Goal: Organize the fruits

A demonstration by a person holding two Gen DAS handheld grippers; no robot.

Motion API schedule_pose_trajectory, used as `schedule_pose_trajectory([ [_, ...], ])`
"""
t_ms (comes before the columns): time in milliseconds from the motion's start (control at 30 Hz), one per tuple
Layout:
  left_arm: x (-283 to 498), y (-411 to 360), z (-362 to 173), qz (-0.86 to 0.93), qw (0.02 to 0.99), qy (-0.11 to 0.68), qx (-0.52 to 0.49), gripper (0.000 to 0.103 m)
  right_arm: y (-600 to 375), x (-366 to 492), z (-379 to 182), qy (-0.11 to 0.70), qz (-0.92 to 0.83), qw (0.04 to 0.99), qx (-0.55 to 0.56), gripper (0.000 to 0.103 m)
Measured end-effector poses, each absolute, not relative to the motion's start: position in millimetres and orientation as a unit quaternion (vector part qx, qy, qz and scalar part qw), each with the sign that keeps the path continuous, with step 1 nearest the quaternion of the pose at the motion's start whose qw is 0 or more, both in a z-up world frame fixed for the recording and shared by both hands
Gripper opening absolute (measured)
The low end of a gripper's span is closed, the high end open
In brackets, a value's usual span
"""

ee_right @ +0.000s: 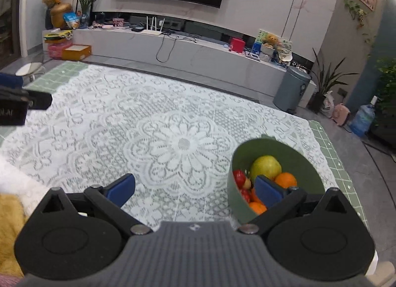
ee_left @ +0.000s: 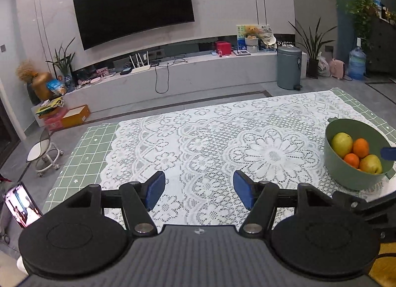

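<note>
A green bowl [ee_left: 346,178] stands on the lace tablecloth at the right. It holds a yellow-green apple [ee_left: 342,143], oranges [ee_left: 360,147] and a yellow apple [ee_left: 370,164]. My left gripper [ee_left: 200,189] is open over bare lace, left of the bowl, with nothing between its blue pads. In the right wrist view the bowl [ee_right: 236,202] also shows red fruits [ee_right: 238,178], a green fruit [ee_right: 265,167] and an orange [ee_right: 285,180]. My right gripper [ee_right: 195,191] is open and holds nothing. Its right finger reaches over the bowl and hides part of the fruit.
White lace [ee_left: 222,138] covers a green checked cloth [ee_left: 84,148] on the table. A lit phone [ee_left: 22,205] stands off the table's left corner. Yellow fabric [ee_right: 10,225] lies at the near left. A stool [ee_left: 44,153], a grey bin [ee_left: 289,67] and a TV bench stand beyond the table.
</note>
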State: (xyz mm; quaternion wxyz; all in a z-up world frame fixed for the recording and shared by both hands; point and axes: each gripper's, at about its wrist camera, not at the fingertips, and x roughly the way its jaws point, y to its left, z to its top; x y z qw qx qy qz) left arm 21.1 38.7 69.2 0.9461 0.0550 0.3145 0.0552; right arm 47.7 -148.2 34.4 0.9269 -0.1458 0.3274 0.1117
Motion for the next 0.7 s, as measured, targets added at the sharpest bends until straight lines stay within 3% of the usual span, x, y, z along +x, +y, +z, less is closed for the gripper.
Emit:
schedule_pose_trajectory([
  [700,20.4,20.8,20.0,0.059,0.930,0.358,0.058,0.074,-185.1,44.7,-6.7,0.324,0.035,0.943,-0.070,0.099],
])
